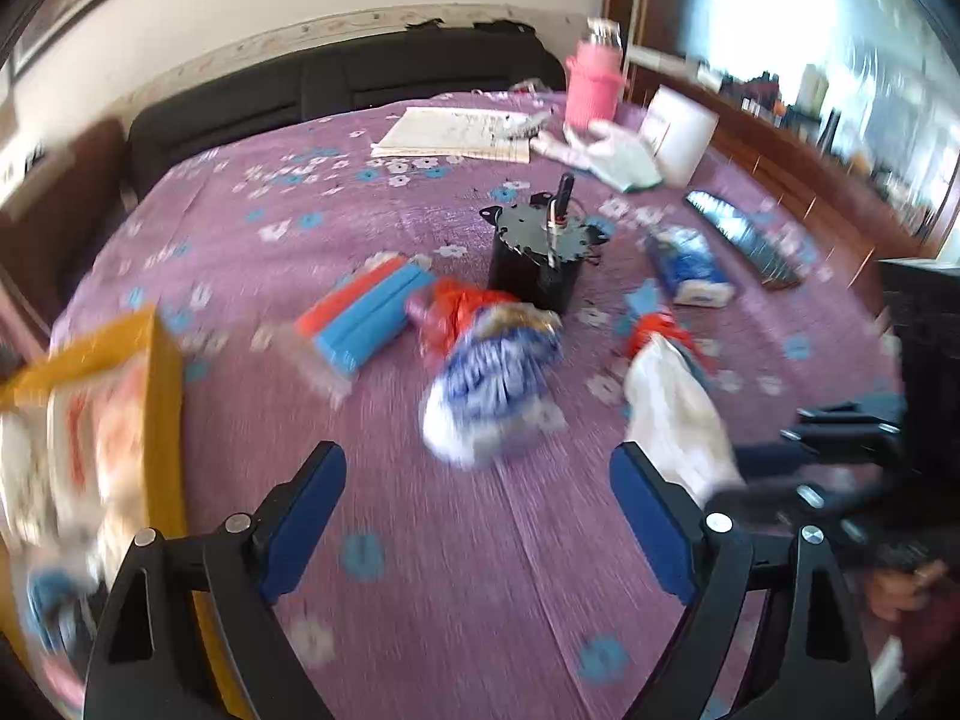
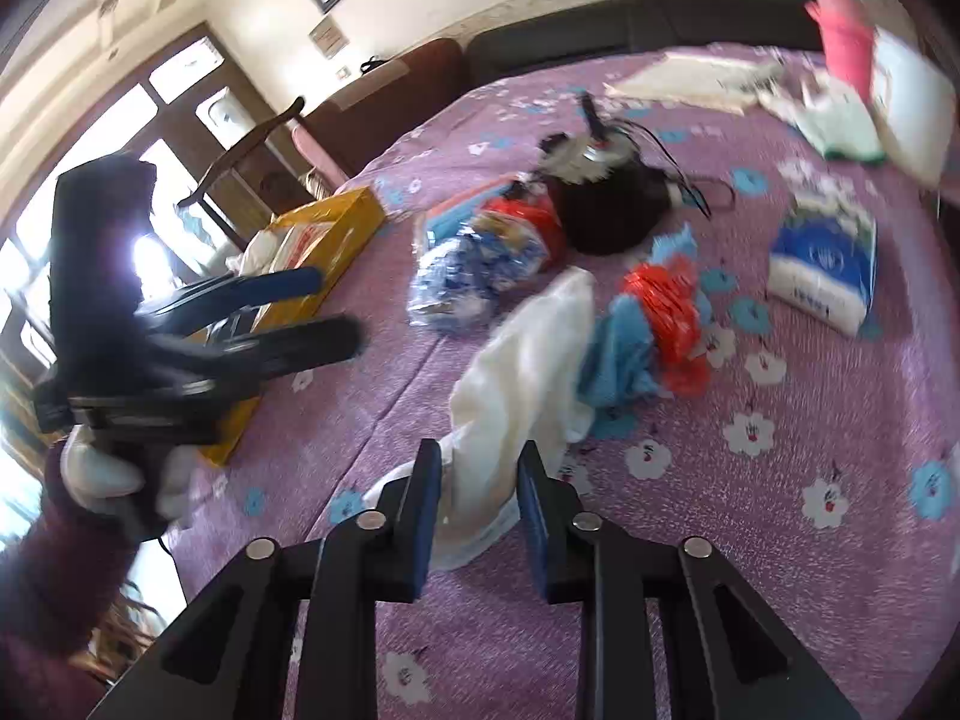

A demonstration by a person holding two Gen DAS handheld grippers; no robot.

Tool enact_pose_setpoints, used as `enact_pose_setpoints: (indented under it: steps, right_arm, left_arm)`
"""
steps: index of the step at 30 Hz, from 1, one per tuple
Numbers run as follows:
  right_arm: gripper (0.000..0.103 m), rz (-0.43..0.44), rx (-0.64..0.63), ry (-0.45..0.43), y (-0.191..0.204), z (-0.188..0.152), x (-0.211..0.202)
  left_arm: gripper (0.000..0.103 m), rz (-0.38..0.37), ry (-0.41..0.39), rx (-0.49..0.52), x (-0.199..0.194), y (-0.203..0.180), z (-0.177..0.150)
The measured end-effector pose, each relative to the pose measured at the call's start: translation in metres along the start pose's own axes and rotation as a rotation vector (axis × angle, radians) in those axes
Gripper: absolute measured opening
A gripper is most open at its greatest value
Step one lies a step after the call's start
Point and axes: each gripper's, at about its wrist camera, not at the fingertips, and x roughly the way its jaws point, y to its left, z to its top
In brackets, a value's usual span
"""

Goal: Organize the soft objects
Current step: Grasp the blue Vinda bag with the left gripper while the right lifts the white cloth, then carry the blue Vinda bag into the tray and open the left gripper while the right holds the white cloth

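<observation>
The white cloth was clamped in the right tongs; the left tongs were held apart, empty; carrying to the yellow box was judged next

1. On the bench, the box sits at the left edge, with soft packets inside it.
2. Right of the box lies a bagged bundle — just behind it the motor.
3. The cloth lies before the bundle, its near end between the right tool's fingers.
4. Just right of the cloth lies a second bundle — the tissue pack farther right.
5. The left tool hangs before the box.
</observation>
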Motion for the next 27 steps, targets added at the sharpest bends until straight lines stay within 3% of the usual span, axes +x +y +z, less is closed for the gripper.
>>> enact_pose_setpoints:
  steps: [1, 5, 9, 12, 19, 27]
  right_arm:
    - [0.039, -0.001, 0.011, 0.004, -0.001, 0.0, 0.0]
    - [0.073, 0.027, 0.046, -0.018, -0.012, -0.001, -0.006]
    - [0.074, 0.044, 0.089, -0.036, -0.022, -0.002, -0.011]
    - [0.074, 0.042, 0.093, -0.029, -0.026, -0.005, -0.014]
    - [0.074, 0.024, 0.088, -0.029, -0.023, -0.001, -0.005]
    - [0.074, -0.096, 0.119, -0.023, -0.006, 0.008, 0.005]
  left_arm:
    - [0.088, 0.016, 0.006, 0.017, 0.009, -0.002, 0.006]
    - [0.088, 0.023, 0.059, 0.03, 0.045, 0.001, 0.021]
    - [0.074, -0.036, 0.114, 0.009, 0.07, 0.005, 0.021]
    - [0.051, -0.059, 0.094, 0.013, 0.066, 0.002, 0.023]
    - [0.051, -0.116, 0.022, -0.079, 0.027, 0.011, 0.018]
    - [0.051, -0.13, -0.112, -0.16, -0.068, 0.044, -0.018]
